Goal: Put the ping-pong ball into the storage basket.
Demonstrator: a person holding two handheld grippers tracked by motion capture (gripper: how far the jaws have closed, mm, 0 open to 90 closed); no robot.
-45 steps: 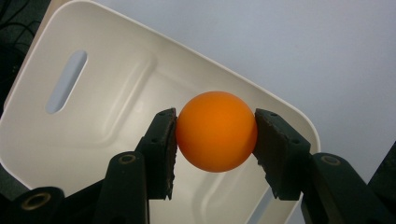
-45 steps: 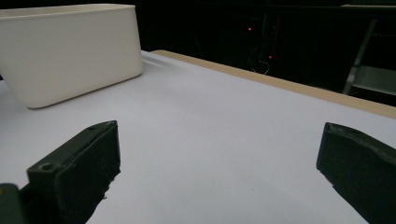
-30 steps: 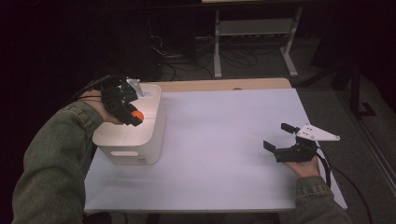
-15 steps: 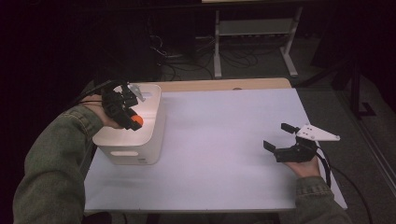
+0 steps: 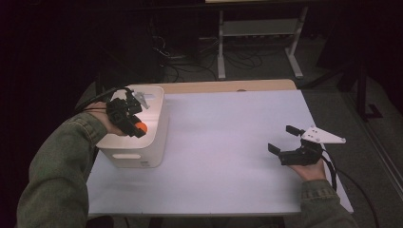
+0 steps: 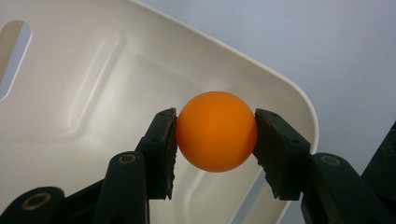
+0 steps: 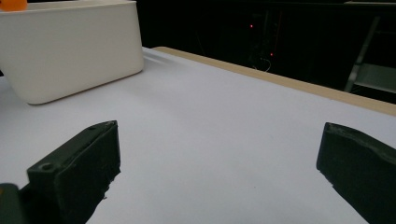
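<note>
White tabletop [image 5: 228, 156] carries a cream bin [image 5: 157, 95] at its left edge. Above the bin's hollow, the left gripper [image 6: 215, 135] clamps an orange ball [image 6: 216, 130] — poised, I judge, for dropping in. Well right of the bin, the right gripper [image 5: 284, 140] rests idle — jaws apart, empty.

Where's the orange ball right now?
The orange ball is clamped in the left claw, held over the open white bin at the table's left side in the high view.

Orange ball [image 7: 13, 4] cut off by top edge.
</note>
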